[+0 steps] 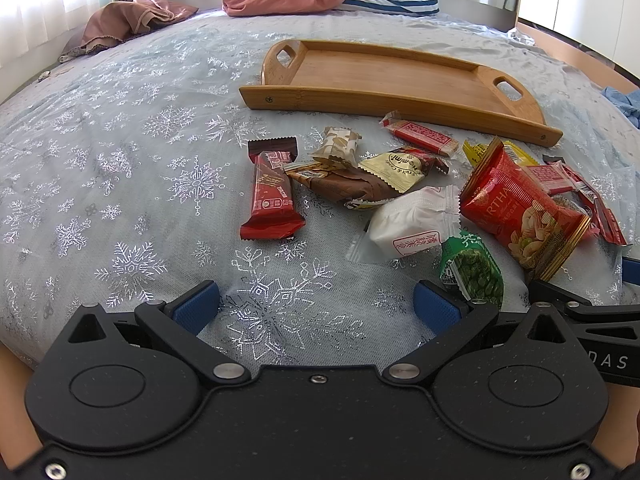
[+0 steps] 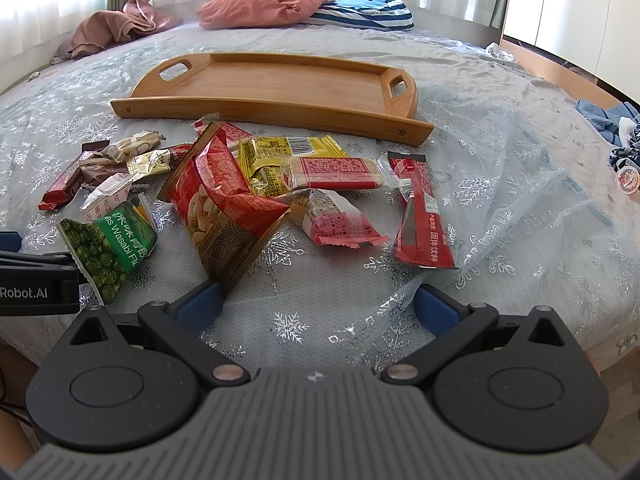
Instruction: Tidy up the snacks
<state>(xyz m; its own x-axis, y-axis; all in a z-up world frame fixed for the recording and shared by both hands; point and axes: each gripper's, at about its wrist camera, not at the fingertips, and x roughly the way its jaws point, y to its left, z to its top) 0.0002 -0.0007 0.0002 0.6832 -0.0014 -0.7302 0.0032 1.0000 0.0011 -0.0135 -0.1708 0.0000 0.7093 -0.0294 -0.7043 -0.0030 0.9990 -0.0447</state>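
Bed (image 1: 120, 160) under snowflake cover: wooden tray (image 2: 280, 84) bare at centre, snack packets (image 2: 224, 200) heaped before it; left tongs (image 1: 316, 304) and right tongs (image 2: 318, 304) spread wide, gripping nothing.

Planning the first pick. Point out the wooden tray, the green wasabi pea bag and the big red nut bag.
wooden tray (image 2: 264, 114): right wrist view, near front rail.
green wasabi pea bag (image 2: 108, 250): right wrist view, middle of printed front.
big red nut bag (image 1: 520, 212): left wrist view, centre of front.
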